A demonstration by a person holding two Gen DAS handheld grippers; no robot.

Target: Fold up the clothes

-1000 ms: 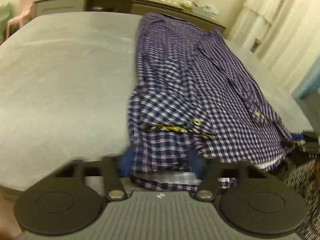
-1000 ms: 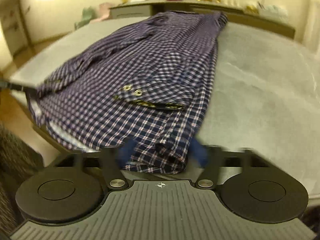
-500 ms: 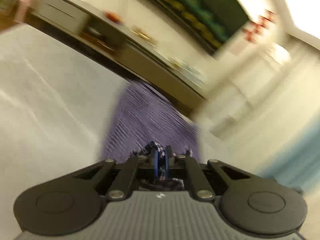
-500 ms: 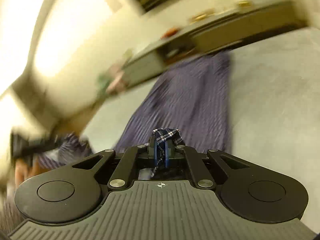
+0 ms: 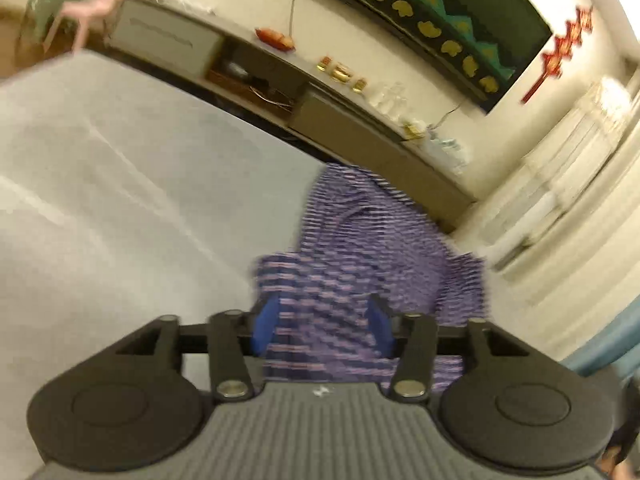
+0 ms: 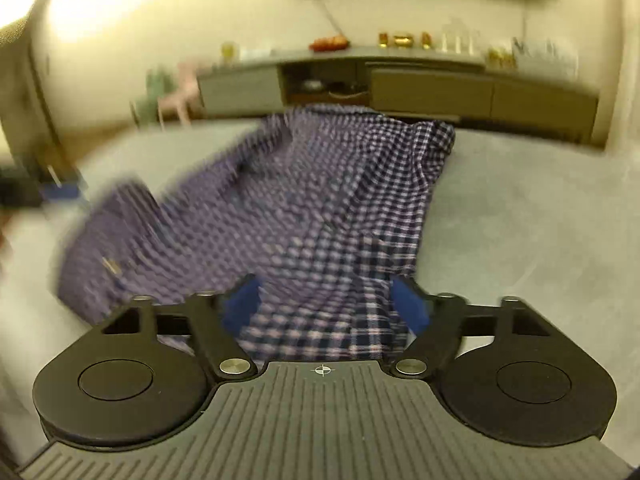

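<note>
Both grippers are seen with their blue pads spread apart and their jaws opening. Between the pads of the left gripper (image 5: 323, 326) a blurred stretch of the purple checked shirt (image 5: 360, 248) is seen, but the pads are not pressed onto it; cloth fills the gap without being pinched. The right gripper (image 6: 326, 306) is likewise held wide over the near edge of the shirt (image 6: 320, 208), with checked fabric lying between its pads and untouched by them as far as can be told.

The shirt is spread on the grey bed surface (image 5: 120, 184), running away from the grippers toward the far edge. In the right wrist view its left half is smeared by motion, while the right half is sharper and is laid in soft folds.

Beyond the bed, a long low cabinet (image 6: 432, 84) is set against the wall, with small golden items and a red dish on top. A dark wall hanging (image 5: 432, 16) is hung above it.
</note>
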